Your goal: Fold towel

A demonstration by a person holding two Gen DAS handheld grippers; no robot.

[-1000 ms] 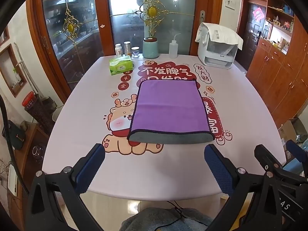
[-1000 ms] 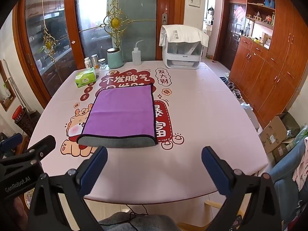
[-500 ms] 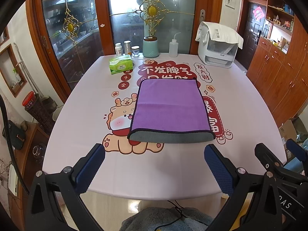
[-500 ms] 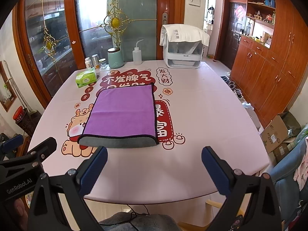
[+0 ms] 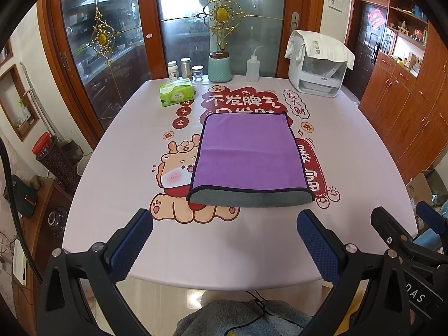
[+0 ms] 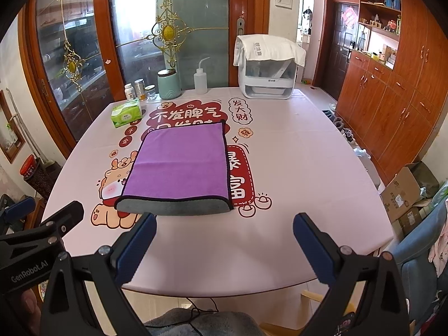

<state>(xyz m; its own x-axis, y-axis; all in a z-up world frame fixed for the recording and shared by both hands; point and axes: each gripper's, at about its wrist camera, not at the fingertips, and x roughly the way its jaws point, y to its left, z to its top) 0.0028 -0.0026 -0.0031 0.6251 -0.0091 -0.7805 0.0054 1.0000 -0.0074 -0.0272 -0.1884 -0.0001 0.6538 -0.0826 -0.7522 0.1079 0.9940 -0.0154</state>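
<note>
A purple towel (image 5: 247, 158) with a grey underside lies folded flat in the middle of the table; its rounded fold faces me. It also shows in the right wrist view (image 6: 180, 161). My left gripper (image 5: 224, 245) is open and empty, held over the table's near edge, short of the towel. My right gripper (image 6: 224, 247) is open and empty, also at the near edge, to the right of the left one. The right gripper's body shows at the right of the left wrist view (image 5: 403, 240).
The table (image 5: 350, 145) has a pink printed cloth. At its far side stand a green tissue pack (image 5: 175, 93), small jars (image 5: 184, 68), a teal canister (image 5: 219, 67), a squeeze bottle (image 5: 252, 68) and a white appliance (image 5: 319, 64). Wooden cabinets (image 6: 392, 89) stand on the right.
Both grippers have drifted very slightly; the towel has not moved and both stay open.
</note>
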